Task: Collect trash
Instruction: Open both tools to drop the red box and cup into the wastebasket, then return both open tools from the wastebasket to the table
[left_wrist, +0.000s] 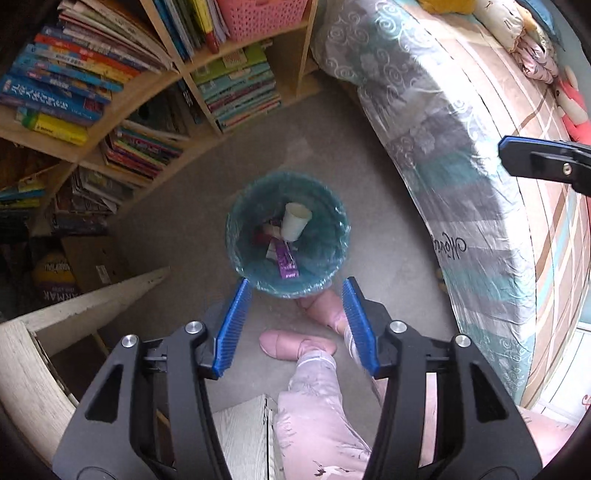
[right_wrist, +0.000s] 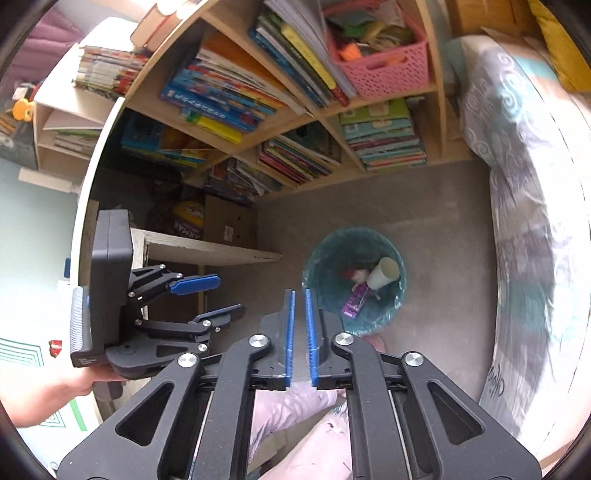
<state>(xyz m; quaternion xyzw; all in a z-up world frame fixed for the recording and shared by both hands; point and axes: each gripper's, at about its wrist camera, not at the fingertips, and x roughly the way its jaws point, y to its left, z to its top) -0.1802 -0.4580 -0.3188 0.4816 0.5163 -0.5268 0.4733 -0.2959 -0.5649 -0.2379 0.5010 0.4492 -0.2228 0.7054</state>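
Note:
A round bin with a teal liner (left_wrist: 327, 254) (right_wrist: 325, 266) stands on the grey carpet. Inside it lie a white paper cup (left_wrist: 295, 221) (right_wrist: 384, 273), a purple wrapper (left_wrist: 286, 264) (right_wrist: 354, 301) and other small scraps. My left gripper (left_wrist: 296, 282) (right_wrist: 229, 294) points straight down just over the bin's near rim, open, with nothing between its blue pads. My right gripper (right_wrist: 300, 291) hangs to the bin's left in its own view, its pads a narrow gap apart and empty. One of its fingers (left_wrist: 535, 162) shows at the right edge of the left wrist view.
A wooden bookshelf (left_wrist: 236, 48) (right_wrist: 317, 110) packed with books stands behind the bin. A mattress (left_wrist: 461, 166) (right_wrist: 524, 221) borders the right. A person's pink slippers (left_wrist: 291, 343) and trouser leg (left_wrist: 317, 413) are just below the bin. A pale wooden board (left_wrist: 92, 299) and cardboard box (right_wrist: 229, 221) sit left.

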